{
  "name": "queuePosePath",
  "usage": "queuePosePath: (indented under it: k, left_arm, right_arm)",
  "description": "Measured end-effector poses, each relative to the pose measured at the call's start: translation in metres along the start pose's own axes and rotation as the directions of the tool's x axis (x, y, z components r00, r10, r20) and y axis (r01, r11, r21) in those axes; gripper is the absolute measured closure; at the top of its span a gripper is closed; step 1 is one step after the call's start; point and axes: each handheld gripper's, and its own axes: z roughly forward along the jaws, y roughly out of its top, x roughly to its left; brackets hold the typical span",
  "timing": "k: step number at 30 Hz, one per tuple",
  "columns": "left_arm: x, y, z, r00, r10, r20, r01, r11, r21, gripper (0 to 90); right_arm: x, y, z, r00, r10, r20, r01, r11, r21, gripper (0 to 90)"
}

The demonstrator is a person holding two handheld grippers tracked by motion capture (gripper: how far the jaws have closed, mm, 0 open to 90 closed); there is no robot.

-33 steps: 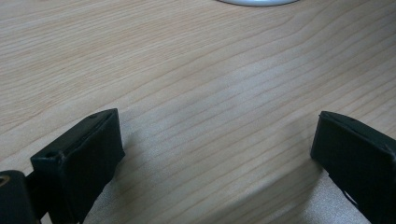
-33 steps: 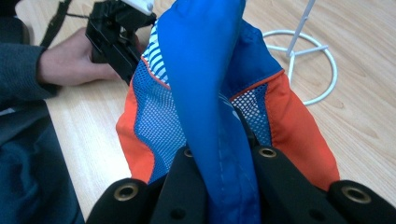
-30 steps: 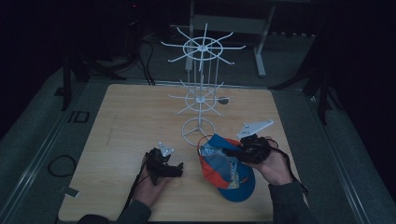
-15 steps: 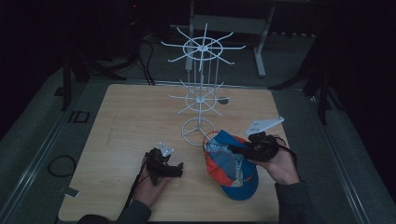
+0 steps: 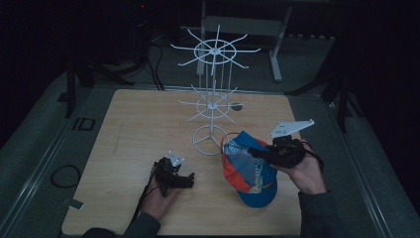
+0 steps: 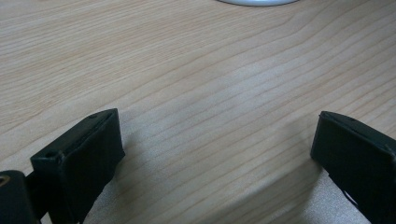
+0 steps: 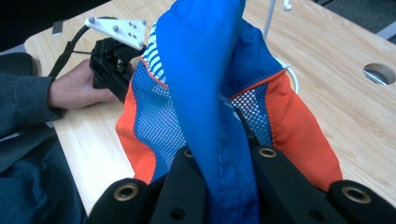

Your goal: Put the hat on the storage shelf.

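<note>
The left tongs [image 5: 184,180] are rested on the bench [image 5: 133,129], jaws wide apart with nothing between them. Bare wood is left open ahead of them. At centre the white hanging rack [image 5: 213,101] is seen empty, so hanging, if intended, is judged undone. The right tongs [image 5: 253,151] are clamped on the blue-and-orange cap [image 5: 246,168], raised near the bench's right edge.

- We see a wooden table [image 5: 133,124] in a dark room, with a white wire rack [image 5: 213,99] standing near its far middle.
- Our right gripper [image 5: 265,152] holds a blue and orange cap [image 5: 245,171] just beside the rack's ring base.
- Our left gripper [image 5: 187,181] rests low on the table, well apart from the cap.
</note>
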Motion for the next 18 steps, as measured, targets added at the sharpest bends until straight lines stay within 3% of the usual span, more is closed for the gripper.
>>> queuePosePath:
  k: [18]
  left_arm:
    - [0.000,0.000,0.000,1.0000,0.000,0.000,0.000,1.0000,0.000,2.6]
  right_arm:
    - [-0.007,0.006,-0.021,0.9991,0.024,0.035,-0.022,0.998,-0.057,88.5]
